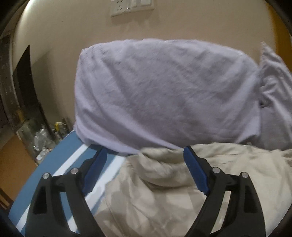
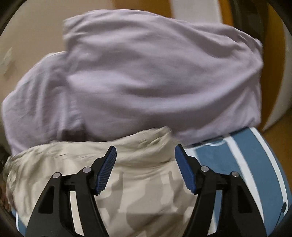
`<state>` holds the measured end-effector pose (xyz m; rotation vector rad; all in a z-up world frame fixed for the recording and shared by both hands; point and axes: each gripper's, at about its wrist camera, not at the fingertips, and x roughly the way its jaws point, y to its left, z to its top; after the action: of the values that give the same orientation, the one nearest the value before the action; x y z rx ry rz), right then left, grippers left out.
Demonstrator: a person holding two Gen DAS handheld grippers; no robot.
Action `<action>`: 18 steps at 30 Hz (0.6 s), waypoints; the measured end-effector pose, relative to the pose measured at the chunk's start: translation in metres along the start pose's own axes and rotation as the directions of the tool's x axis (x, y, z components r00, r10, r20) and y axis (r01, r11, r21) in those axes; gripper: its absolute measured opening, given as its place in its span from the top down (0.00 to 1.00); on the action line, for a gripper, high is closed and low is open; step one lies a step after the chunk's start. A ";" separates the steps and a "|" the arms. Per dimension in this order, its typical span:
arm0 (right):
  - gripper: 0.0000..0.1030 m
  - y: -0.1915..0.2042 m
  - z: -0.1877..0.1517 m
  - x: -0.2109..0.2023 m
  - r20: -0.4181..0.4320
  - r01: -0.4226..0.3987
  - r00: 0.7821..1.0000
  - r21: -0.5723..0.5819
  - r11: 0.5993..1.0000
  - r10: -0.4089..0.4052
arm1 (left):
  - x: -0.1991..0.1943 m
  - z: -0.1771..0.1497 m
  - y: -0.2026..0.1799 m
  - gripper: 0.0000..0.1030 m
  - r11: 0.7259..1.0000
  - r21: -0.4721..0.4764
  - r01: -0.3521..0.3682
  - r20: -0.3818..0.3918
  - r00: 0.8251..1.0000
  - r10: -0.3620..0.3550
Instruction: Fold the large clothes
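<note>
Clothes fill both views: a lavender garment (image 1: 164, 91) lies bunched in a thick, wrinkled mound, and a beige garment (image 1: 164, 191) lies crumpled just in front of it, the lavender edge overlapping the beige one. Both rest on a counter (image 1: 60, 156) with a blue cover crossed by white stripes. The beige cloth is rumpled into a raised fold near the lavender mound and carries dark shadows of the tool arms.

Only the left view shows a cream wall (image 1: 73, 27) behind the clothes, with a switch plate (image 1: 131, 7) high up, a dark doorway (image 1: 25, 82) and some clutter on the floor at the left. Only the right view shows an orange and white surface behind the mound, blurred, and a larger stretch of the striped cover at the right.

The left tool (image 1: 145, 153) is spread wide, its blue pads (image 1: 195, 171) above the beige cloth and near the lavender edge, gripping nothing. The right tool (image 2: 145, 152) is likewise spread wide over the beige garment, gripping nothing.
</note>
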<state>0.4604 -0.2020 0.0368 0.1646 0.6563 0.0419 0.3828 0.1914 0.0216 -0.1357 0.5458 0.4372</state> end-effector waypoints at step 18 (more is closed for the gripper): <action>0.88 0.115 -0.061 0.068 -0.221 -0.030 0.975 -0.294 0.955 -0.037 | -0.018 -0.037 -0.073 0.17 0.975 0.099 0.199 -0.078 0.978 -0.192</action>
<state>0.4782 -0.0742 -0.0324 -0.1333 0.8677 0.1565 0.3837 0.1099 0.0003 -0.1009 0.6151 0.2117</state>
